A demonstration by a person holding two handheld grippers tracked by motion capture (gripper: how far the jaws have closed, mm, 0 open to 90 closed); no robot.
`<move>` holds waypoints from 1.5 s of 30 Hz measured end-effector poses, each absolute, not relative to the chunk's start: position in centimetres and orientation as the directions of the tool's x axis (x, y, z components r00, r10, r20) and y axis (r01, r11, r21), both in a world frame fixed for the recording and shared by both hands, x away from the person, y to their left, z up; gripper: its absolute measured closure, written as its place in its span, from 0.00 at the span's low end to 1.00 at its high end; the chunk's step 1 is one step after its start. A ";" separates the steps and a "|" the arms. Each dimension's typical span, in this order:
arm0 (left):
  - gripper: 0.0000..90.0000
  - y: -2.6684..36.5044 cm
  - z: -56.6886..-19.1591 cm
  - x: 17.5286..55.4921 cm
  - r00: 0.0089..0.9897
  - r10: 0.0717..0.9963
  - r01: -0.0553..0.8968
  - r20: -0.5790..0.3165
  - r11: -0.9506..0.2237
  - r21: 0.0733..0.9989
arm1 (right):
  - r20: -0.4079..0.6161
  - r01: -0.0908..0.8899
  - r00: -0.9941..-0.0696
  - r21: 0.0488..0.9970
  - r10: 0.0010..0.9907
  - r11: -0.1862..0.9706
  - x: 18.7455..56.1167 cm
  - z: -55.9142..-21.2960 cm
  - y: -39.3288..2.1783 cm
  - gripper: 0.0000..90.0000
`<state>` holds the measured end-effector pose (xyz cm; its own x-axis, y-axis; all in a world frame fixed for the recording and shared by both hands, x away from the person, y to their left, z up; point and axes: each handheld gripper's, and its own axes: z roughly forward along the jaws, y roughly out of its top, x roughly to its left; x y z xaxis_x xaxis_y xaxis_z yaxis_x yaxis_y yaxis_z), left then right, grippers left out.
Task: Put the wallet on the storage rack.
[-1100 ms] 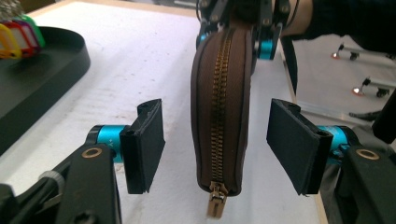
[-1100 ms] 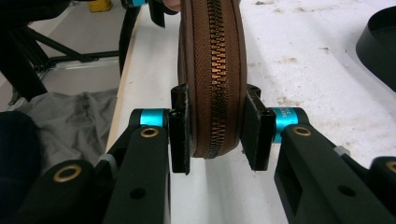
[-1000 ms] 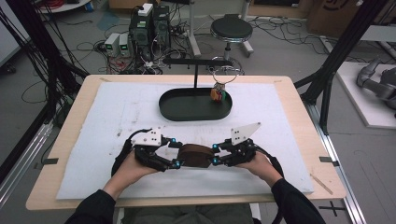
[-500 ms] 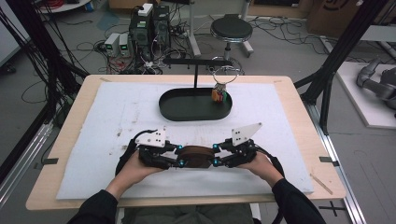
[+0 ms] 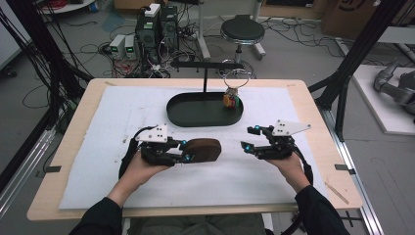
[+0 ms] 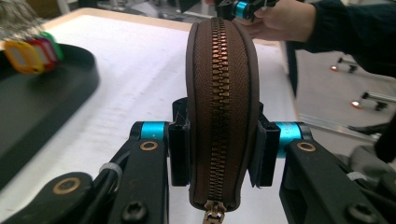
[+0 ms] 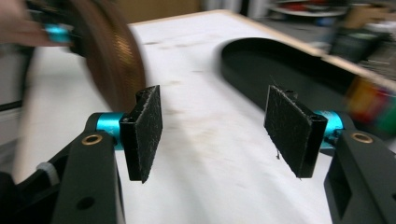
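Cables and computer boxes clutter the floor behind the wooden worktop (image 5: pixel 313 142), which has a white mat on it. From the high view, the left gripper (image 5: pixel 188 155) pinches a brown pouch (image 5: pixel 203 150) just above the mat; the right gripper (image 5: pixel 247 139) sits apart, and its jaws have just been opening with nothing between them. A black tray (image 5: pixel 195 115) holds something colourful, too small to identify.

Left gripper view: the pouch's bronze zipper (image 6: pixel 218 93) runs upright, its bottom cut off.

Right gripper view is blurry, pads (image 7: pixel 289 123) spread.

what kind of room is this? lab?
Most likely a robotics or data-collection lab: computers sit on the floor amid loose cables, black frame struts flank the table, and a person works with handheld grippers.
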<state>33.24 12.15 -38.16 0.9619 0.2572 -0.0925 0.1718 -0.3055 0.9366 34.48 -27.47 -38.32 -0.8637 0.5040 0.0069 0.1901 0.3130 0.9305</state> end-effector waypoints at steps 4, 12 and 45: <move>0.74 12.3 -37.5 34.0 0.955 0.286 0.167 -0.079 -0.297 0.940 | -0.002 0.217 -0.791 0.934 0.612 0.284 34.6 -38.5 -28.9 0.43; 0.74 12.2 -36.7 35.6 0.942 0.326 0.174 -0.082 -0.266 0.948 | -0.024 0.277 -0.663 0.920 0.748 0.275 35.0 -38.9 -30.5 0.43; 0.75 11.2 -34.8 43.1 0.888 0.446 0.225 -0.110 -0.212 0.951 | 0.006 0.332 -0.543 0.920 0.840 0.209 35.7 -39.2 -33.1 0.43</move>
<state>43.09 11.23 -34.84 0.8882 0.4461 -0.1102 0.2245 -0.2122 0.9511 35.74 -33.09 -39.20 -0.5431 0.8396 0.0057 0.3324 0.2088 0.9197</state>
